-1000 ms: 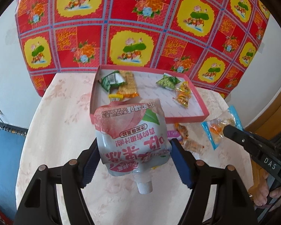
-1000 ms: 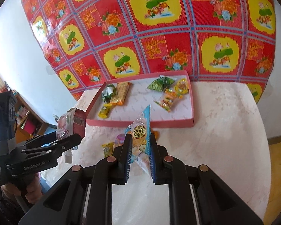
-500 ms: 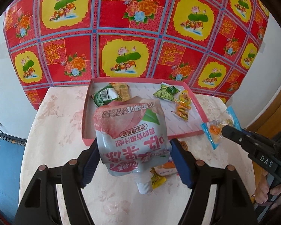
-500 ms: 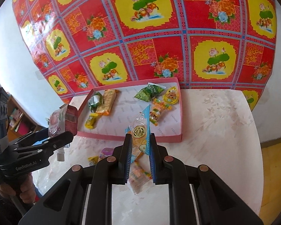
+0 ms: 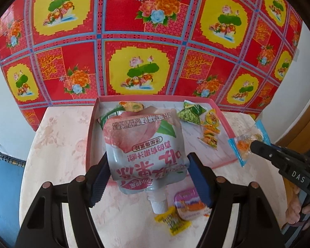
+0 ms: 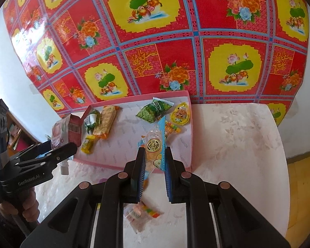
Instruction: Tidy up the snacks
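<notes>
My left gripper (image 5: 147, 163) is shut on a peach drink pouch (image 5: 144, 144), held cap down above the near left part of the pink tray (image 5: 90, 138). My right gripper (image 6: 154, 155) is shut on a clear blue-edged snack packet (image 6: 154, 146), held above the tray's near edge (image 6: 134, 168). The tray holds several snacks: a green packet (image 6: 153, 111), a yellow jelly cup (image 6: 180, 113), a wafer bar (image 6: 105, 122). In the left wrist view the right gripper (image 5: 252, 146) shows at the right with its packet (image 5: 243, 144). In the right wrist view the left gripper (image 6: 57, 144) shows at the left with the pouch (image 6: 66, 130).
Loose snacks lie on the pale table: a pink jelly cup (image 5: 189, 204) and a yellow candy (image 5: 172, 222) near the left gripper, a clear packet (image 6: 140, 214) under the right gripper. A red patterned cloth (image 5: 134, 41) hangs behind the table.
Both grippers rose and moved forward toward the tray with their loads. The pouch now hangs over the tray's near left part; the packet is over the near edge.
</notes>
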`<state>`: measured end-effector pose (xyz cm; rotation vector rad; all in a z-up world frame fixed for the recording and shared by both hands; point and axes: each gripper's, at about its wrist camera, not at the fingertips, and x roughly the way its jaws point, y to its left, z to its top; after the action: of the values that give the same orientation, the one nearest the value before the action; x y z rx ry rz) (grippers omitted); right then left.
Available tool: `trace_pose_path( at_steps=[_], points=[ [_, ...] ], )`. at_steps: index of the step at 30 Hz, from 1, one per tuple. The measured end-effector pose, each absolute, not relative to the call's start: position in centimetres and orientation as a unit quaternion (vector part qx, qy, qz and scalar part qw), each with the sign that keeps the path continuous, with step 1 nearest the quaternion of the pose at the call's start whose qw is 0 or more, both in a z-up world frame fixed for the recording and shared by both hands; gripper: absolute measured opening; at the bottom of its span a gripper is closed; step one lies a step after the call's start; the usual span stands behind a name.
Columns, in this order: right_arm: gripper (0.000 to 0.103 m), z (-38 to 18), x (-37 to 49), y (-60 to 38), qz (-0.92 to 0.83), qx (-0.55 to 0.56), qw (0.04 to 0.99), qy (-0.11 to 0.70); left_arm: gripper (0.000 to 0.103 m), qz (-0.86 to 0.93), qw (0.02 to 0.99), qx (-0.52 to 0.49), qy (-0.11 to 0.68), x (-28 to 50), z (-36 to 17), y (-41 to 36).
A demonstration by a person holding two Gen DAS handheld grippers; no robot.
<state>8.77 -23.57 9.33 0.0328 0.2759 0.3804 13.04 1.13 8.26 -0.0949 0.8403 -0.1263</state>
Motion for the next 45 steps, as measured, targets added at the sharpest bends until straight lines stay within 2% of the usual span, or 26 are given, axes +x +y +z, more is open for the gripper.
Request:
trace_pose_path(
  at_steps=[22, 45],
  points=[
    [0.018, 8.3, 14.4, -22.8, 0.199, 0.011, 0.964, 0.176, 0.075, -0.056, 0.9, -0.028, 0.431, 17.3, 4.3, 0.8],
    [0.018, 8.0, 17.2, -22.4, 0.206, 0.024, 0.959, 0.193, 0.074, -0.045, 0.897, -0.016, 0.44, 20.1, 3.0, 0.7]
  ],
)
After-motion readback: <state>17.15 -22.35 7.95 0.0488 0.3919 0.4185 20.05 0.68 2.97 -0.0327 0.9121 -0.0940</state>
